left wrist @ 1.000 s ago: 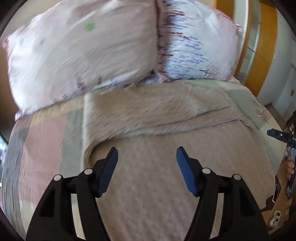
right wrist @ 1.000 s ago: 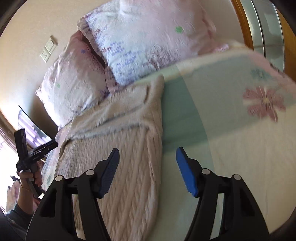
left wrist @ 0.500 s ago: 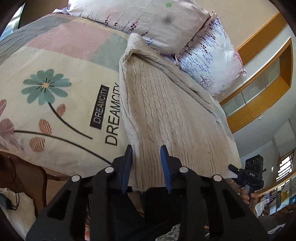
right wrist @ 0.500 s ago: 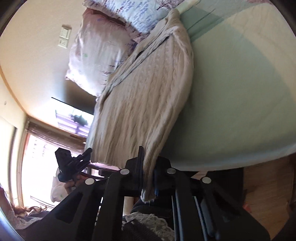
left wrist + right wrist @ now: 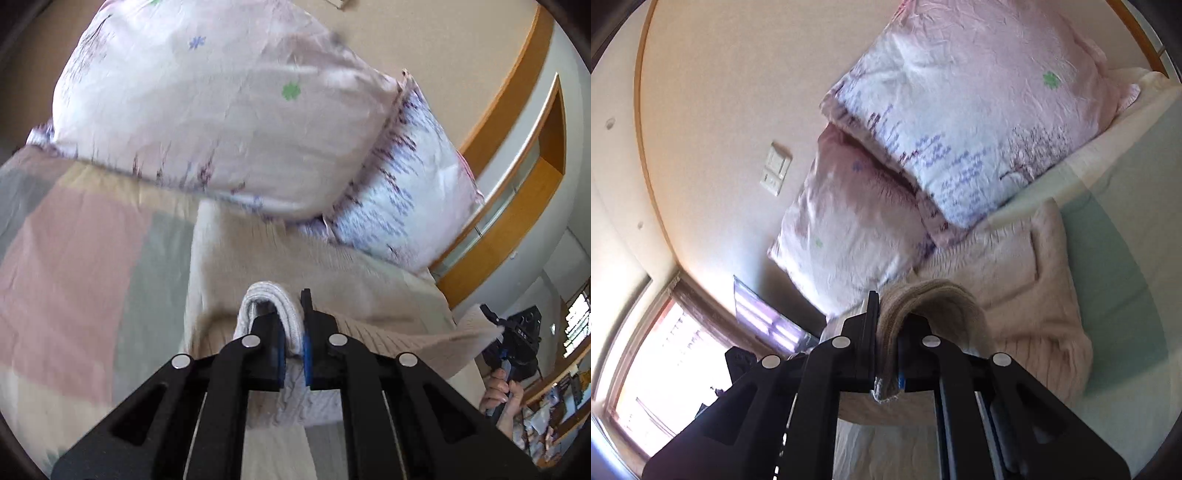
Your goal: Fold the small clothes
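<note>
A beige cable-knit sweater [image 5: 369, 280] lies on the bed with its far end against the pillows. My left gripper [image 5: 293, 343] is shut on the sweater's near hem, which bunches over the left finger. My right gripper [image 5: 886, 350] is shut on the other hem corner of the sweater [image 5: 1027, 295]; the fabric drapes over its right finger. Both hold the hem lifted above the rest of the sweater. In the left wrist view the right gripper [image 5: 513, 339] shows at the far right with the stretched hem running to it.
Two floral pillows [image 5: 221, 110] [image 5: 960, 122] lean against the wall at the bed's head. The patterned bed cover [image 5: 74, 266] [image 5: 1126, 277] spreads on both sides. A wooden shelf unit [image 5: 524, 166] stands to the right, a window [image 5: 646, 369] to the left.
Both grippers closed on the sweater's near hem at the bed's edge, then lifted it and carried it up over the sweater toward the pillows.
</note>
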{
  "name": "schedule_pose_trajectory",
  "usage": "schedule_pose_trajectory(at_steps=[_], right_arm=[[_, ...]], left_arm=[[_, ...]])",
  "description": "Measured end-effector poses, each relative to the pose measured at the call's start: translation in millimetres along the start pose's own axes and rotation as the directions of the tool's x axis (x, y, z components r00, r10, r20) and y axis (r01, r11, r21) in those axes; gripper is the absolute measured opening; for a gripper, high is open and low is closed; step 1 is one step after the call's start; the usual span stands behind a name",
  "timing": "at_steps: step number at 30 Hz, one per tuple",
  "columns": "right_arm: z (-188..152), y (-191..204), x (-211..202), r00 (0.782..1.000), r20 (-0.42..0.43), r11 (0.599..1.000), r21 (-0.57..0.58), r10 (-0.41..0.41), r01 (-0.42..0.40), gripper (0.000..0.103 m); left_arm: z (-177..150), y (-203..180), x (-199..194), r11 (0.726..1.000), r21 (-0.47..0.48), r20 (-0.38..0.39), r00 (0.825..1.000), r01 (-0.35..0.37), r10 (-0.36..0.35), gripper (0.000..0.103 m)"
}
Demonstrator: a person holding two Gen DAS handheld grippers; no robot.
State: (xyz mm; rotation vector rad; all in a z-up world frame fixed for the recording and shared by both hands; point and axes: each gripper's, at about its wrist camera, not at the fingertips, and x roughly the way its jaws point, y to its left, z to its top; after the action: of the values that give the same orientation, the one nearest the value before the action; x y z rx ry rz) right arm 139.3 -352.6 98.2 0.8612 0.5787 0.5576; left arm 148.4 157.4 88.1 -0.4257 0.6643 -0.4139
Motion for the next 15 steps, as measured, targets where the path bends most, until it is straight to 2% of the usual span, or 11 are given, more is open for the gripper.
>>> schedule_pose_trajectory(at_steps=[3,4,6,7,8,9,10,11,12,13,15], right_arm=[[38,-26,49,0.996,0.079,0.997,0.076,-0.037,0.031,0.008],[49,-38,66,0.99,0.108,0.992,0.097,-0.088,0.078,0.008],[62,-61,99,0.968,0.093,0.968,0.12,-0.234,0.222,0.013],[66,-73,113,0.948,0.038,0.942,0.131,-0.316,0.308,0.018],[66,-81,119,0.938,-0.021,0.926,0.152,-0.347,0.346,0.028],[64,-86,118,0.941,-0.047,0.926,0.166,-0.335,0.338,0.041],[62,-87,111,0.949,-0.049,0.937,0.152,-0.311,0.315,0.05],[61,-83,103,0.947,-0.035,0.941,0.111,-0.318,0.32,0.065],[59,-79,93,0.941,-0.016,0.939,0.063,-0.337,0.337,0.073],[58,-74,85,0.937,-0.003,0.937,0.012,-0.348,0.348,0.073],[57,-71,78,0.941,-0.019,0.941,-0.018,-0.338,0.337,0.073]], left_arm=[[52,8,60,0.997,0.0,0.022,0.997,-0.076,0.076,0.006],[63,11,82,0.993,0.009,0.01,0.993,-0.116,0.116,0.008],[74,26,123,0.986,-0.027,-0.06,0.985,-0.165,0.163,0.015],[75,34,134,0.982,-0.06,-0.103,0.979,-0.181,0.174,0.031],[75,43,137,0.976,-0.095,-0.132,0.974,-0.197,0.183,0.044],[73,48,131,0.976,-0.105,-0.124,0.977,-0.189,0.176,0.067],[70,52,121,0.98,-0.101,-0.097,0.982,-0.174,0.164,0.078],[65,56,109,0.984,-0.083,-0.084,0.985,-0.16,0.153,0.079],[62,62,104,0.986,-0.079,-0.101,0.985,-0.146,0.138,0.079],[56,68,101,0.988,-0.087,-0.129,0.985,-0.129,0.117,0.079],[44,81,98,0.986,-0.13,-0.192,0.978,-0.109,0.083,0.077]])
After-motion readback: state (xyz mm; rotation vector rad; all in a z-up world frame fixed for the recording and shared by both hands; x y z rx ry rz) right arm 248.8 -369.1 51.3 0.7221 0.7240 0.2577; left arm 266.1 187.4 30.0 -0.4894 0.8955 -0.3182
